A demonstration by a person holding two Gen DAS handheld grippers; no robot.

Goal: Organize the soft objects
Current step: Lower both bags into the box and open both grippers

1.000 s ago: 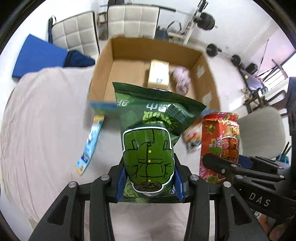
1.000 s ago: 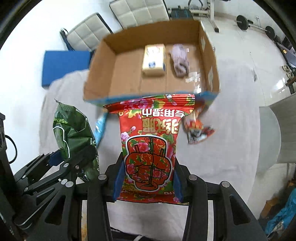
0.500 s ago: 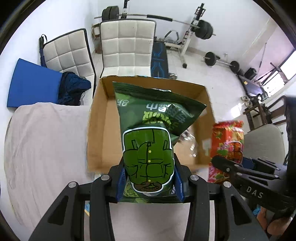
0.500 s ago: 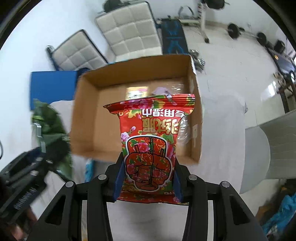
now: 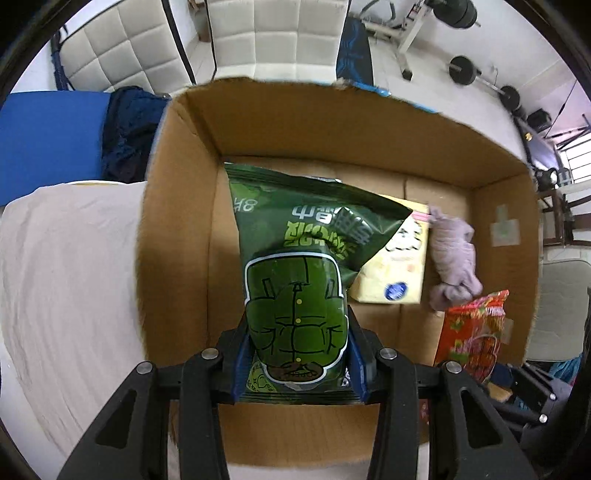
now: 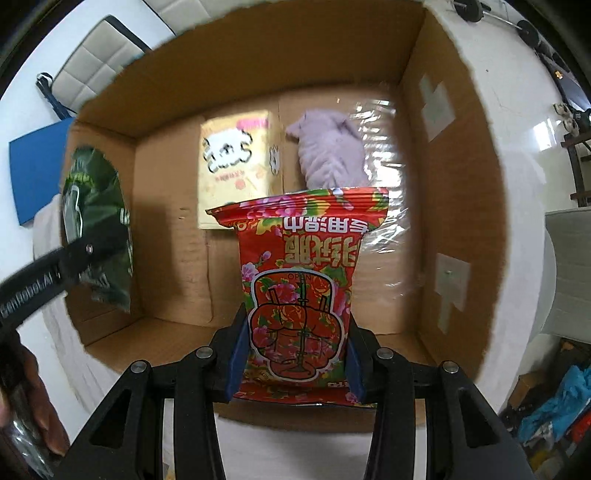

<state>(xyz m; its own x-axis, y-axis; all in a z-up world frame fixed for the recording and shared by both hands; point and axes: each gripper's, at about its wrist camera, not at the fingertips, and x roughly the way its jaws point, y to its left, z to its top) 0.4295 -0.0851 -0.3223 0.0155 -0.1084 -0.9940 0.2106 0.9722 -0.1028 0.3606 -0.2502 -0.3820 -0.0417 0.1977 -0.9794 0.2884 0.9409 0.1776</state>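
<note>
My left gripper (image 5: 297,363) is shut on a green wet-wipe pack (image 5: 299,266) and holds it over the left half of the open cardboard box (image 5: 177,206). My right gripper (image 6: 295,363) is shut on a red flowered wet-wipe pack (image 6: 301,288) and holds it over the right half of the same box (image 6: 458,173). On the box floor lie a yellow tissue pack (image 5: 391,273) (image 6: 236,166) and a crumpled lilac cloth (image 5: 452,262) (image 6: 330,151). The red pack shows at the right in the left wrist view (image 5: 472,336); the green pack shows at the left in the right wrist view (image 6: 98,221).
The box stands on a table with a pale pink cloth (image 5: 66,277). Clear plastic wrap (image 6: 384,206) lies in the box's right side. White padded chairs (image 5: 273,33), a blue mat (image 5: 48,140) and gym weights (image 5: 461,70) are behind the box.
Both grippers have moved forward and down with their packs, from in front of the box to over its inside. The box now fills both views.
</note>
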